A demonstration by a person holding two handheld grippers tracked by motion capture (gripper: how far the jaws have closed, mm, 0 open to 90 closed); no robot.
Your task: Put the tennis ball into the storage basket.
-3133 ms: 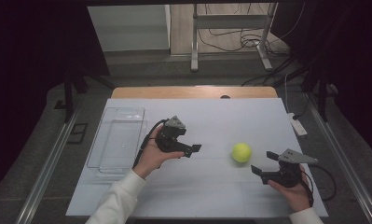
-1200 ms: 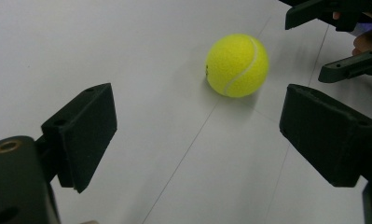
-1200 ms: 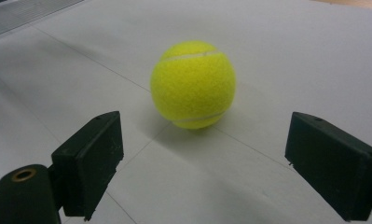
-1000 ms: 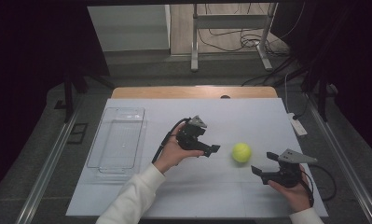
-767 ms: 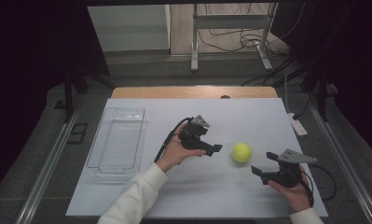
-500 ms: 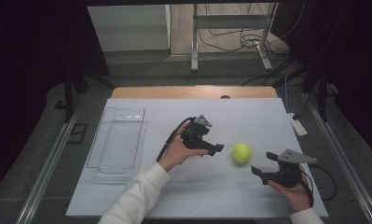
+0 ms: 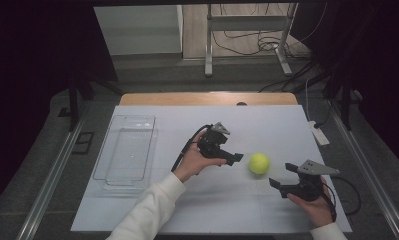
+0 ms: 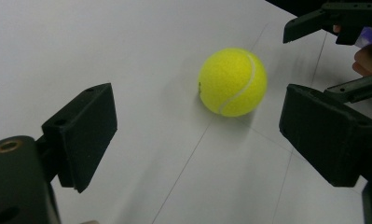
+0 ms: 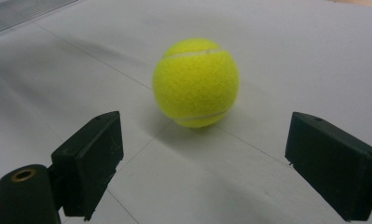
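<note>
Tennis ball [image 7: 259,163] is flanked on the table [image 7: 152,210] by left gripper [image 7: 235,157] and right gripper [image 7: 277,186], both jaws held apart, nothing gripped.

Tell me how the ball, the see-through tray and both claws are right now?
Yellow felt tennis ball: resting free on the white table sheet, between both claws.
Clear plastic rectangular tray: upright, empty.
Left claw: open, near the ball.
Right claw: open, not touching it.
</note>
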